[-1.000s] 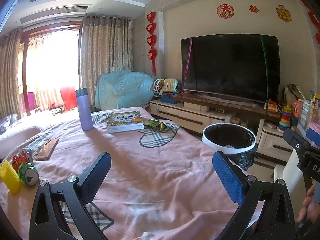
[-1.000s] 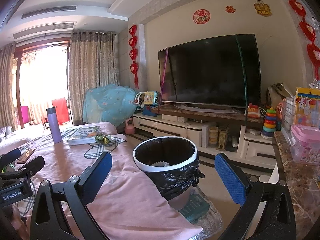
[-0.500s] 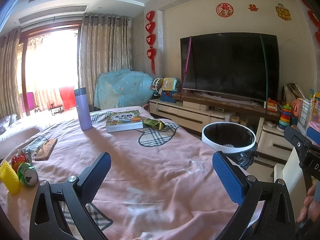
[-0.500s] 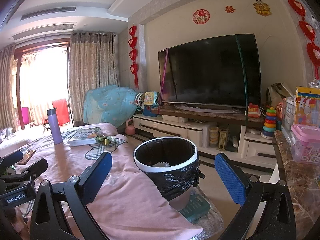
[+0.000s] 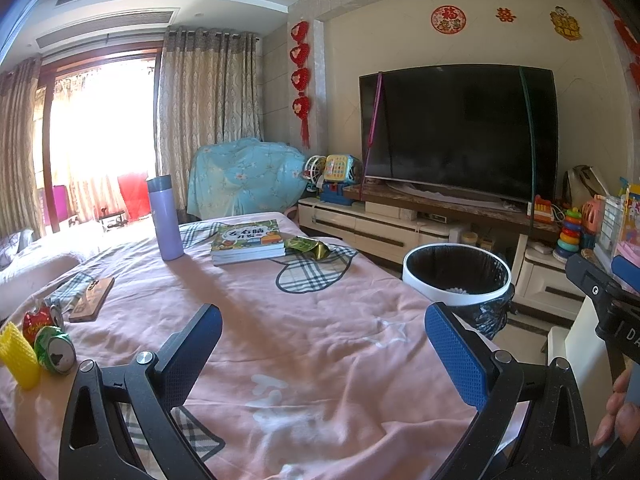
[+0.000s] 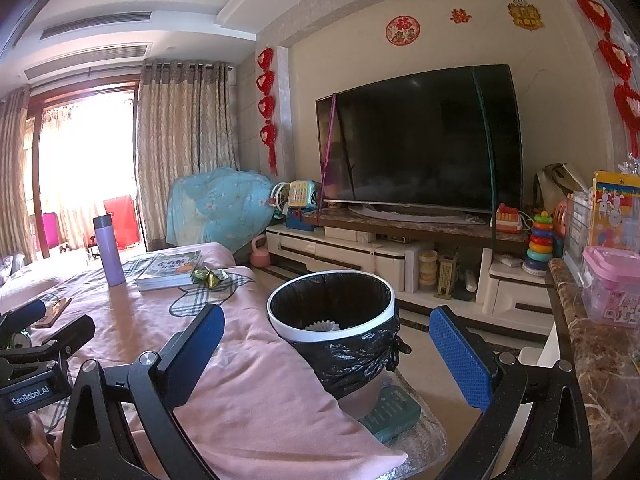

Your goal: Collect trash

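Observation:
A white trash bin [image 5: 456, 276] with a black liner stands off the table's right edge; it also shows in the right wrist view [image 6: 332, 312], with something white inside. A crumpled green and gold wrapper [image 5: 308, 246] lies beside the book; it also shows in the right wrist view [image 6: 210, 276]. A crushed green can [image 5: 54, 350], a red packet [image 5: 38, 322] and a yellow mesh sleeve [image 5: 18, 356] lie at the table's left edge. My left gripper [image 5: 324, 344] is open and empty over the pink tablecloth. My right gripper [image 6: 328, 356] is open and empty just before the bin.
A purple flask [image 5: 165, 218], a stack of books [image 5: 248, 240] and a phone [image 5: 92, 300] lie on the pink-covered table [image 5: 280, 320]. A TV and low cabinet [image 5: 384, 232] stand behind. A marble counter [image 6: 592, 344] with a pink box is at the right.
Both views have shifted only slightly. Both grippers stay open and empty.

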### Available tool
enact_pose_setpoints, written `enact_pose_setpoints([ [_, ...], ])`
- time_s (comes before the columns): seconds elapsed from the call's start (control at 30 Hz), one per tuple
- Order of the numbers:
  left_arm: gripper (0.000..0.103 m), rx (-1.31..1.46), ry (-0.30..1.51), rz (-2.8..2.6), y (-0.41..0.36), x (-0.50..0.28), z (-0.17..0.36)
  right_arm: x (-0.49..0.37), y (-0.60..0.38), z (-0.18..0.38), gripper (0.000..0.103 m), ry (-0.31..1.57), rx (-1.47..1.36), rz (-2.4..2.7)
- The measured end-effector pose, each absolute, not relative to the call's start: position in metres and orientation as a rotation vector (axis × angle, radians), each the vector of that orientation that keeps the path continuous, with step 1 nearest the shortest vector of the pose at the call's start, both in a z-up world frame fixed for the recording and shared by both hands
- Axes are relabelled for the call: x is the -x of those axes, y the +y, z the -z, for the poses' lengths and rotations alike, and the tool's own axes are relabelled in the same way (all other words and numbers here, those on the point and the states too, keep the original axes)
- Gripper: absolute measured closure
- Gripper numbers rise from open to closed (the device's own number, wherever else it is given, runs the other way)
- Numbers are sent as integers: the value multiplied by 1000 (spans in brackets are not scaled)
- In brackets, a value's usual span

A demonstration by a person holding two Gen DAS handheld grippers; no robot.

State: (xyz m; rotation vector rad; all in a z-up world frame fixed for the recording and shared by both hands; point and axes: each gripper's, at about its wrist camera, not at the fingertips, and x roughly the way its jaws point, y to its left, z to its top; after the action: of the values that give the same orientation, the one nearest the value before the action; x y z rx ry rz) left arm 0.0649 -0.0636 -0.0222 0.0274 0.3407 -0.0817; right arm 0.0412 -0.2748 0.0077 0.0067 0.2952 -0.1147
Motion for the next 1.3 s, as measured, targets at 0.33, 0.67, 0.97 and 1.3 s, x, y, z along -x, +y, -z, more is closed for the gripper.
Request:
enact_pose_setpoints([
  [0.33,1,-27,341,81,-64,-65,22,-41,-273,-7,0,293,-8,111],
  [0.67,1,-25,347,84,-64,-66,23,-40,-270,-8,0,293,-11,102],
  [0.97,1,-22,350,88,-64,-68,24,-46,-269,-8,0,310,-15,93],
  [1.3,1,-10,361,93,-60,-75,25,-52,-266,-6,0,329,-17,83],
])
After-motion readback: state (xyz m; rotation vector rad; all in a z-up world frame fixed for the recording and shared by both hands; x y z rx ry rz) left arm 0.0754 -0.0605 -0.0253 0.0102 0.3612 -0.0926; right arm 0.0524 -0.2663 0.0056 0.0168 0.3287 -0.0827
